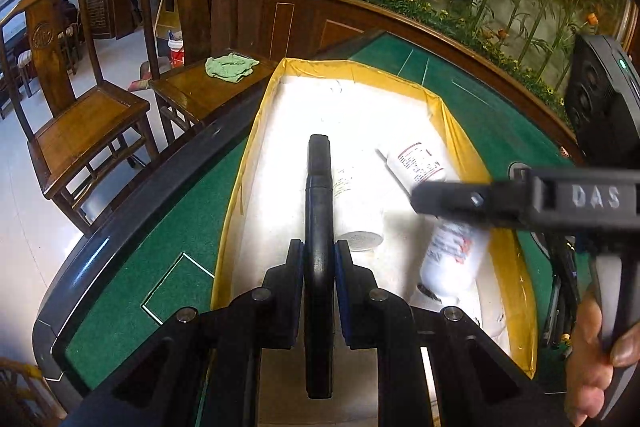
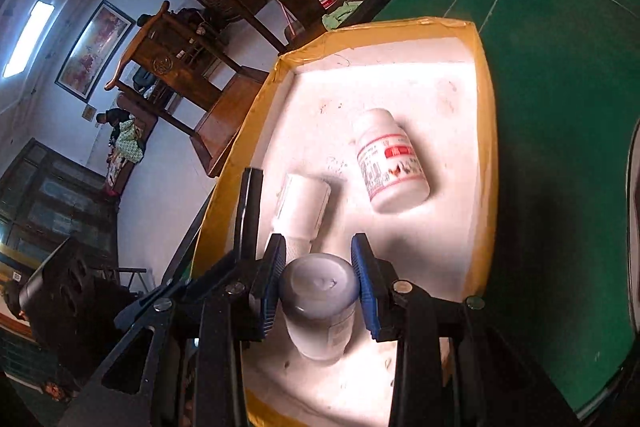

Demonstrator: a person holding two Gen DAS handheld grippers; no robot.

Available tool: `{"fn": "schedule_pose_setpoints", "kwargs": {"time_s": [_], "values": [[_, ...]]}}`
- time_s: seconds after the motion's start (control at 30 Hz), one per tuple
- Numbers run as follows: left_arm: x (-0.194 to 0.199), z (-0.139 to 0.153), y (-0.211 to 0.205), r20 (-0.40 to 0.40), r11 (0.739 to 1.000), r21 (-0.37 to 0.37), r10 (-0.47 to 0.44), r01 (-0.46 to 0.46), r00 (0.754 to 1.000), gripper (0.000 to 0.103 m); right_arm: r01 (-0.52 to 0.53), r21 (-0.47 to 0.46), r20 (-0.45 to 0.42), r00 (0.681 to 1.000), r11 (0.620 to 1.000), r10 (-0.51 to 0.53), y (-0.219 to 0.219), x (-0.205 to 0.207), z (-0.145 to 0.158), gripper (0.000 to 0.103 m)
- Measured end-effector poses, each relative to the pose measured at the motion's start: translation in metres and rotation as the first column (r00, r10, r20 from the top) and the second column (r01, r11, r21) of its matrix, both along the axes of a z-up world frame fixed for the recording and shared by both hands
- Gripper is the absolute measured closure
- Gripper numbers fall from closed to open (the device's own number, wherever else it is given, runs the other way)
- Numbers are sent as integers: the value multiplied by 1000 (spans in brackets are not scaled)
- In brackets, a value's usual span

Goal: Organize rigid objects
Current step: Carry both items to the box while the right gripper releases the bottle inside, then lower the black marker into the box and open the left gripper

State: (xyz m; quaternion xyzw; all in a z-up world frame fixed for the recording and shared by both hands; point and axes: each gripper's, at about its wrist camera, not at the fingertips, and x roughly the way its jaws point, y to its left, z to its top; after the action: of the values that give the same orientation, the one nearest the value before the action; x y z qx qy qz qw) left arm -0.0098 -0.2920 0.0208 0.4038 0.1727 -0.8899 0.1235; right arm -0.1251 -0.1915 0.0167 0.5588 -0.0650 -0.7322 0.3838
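White plastic bottles are what I am sorting: 2 lie on their sides inside the shallow white tray with yellow taped rim (image 2: 486,131), which sits on the green felt table (image 2: 560,67). The red-labelled bottle (image 2: 390,163) lies near the tray's right edge, the plain one (image 2: 302,205) nearer its left edge. My right gripper (image 2: 318,281) clamps a third white bottle (image 2: 320,311) over the tray's near end. My left gripper (image 1: 319,259) pinches a long black marker-like stick (image 1: 319,211) above the tray.
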Motion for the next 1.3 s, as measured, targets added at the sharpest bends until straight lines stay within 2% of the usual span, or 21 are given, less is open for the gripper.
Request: {"fn": "schedule_pose_setpoints", "kwargs": {"time_s": [0.3, 0.5, 0.53, 0.6, 0.63, 0.67, 0.83, 1.07, 1.3], "values": [[-1, -3, -5, 8, 1000, -7, 1, -1, 1000, 88, -7, 47, -59, 998, 999, 10, -24, -7, -4, 70], [-3, -3, -3, 10, 1000, -19, -1, 2, 1000, 86, -12, 49, -51, 999, 999, 15, -26, -11, -6, 65], [-4, -2, -2, 14, 1000, -21, -5, 5, 1000, 82, -13, 44, -48, 999, 999, 16, -25, -11, -5, 64], [-4, -1, 0, 11, 1000, -19, -3, 4, 1000, 68, -11, 36, -54, 998, 999, 13, -22, -9, -2, 63], [-3, 0, 1, 5, 1000, -21, -4, 4, 1000, 58, -11, 33, -58, 998, 999, 12, -20, -8, 1, 62], [-2, 2, 2, 2, 1000, -24, -4, 4, 1000, 54, -9, 27, -57, 998, 1000, 11, -18, -7, 3, 61], [9, 12, 12, -23, 999, -37, -2, 1, 1000, 52, -9, -8, -63, 998, 1000, 8, -5, 1, 11, 58], [27, 35, 48, -110, 997, -62, -46, 40, 993, 44, 26, -92, -54, 998, 995, -31, 45, 21, 25, 58], [41, 51, 124, -181, 981, -103, -179, 162, 967, 42, 105, -158, -71, 990, 982, -118, 126, 33, 41, 56]]}}
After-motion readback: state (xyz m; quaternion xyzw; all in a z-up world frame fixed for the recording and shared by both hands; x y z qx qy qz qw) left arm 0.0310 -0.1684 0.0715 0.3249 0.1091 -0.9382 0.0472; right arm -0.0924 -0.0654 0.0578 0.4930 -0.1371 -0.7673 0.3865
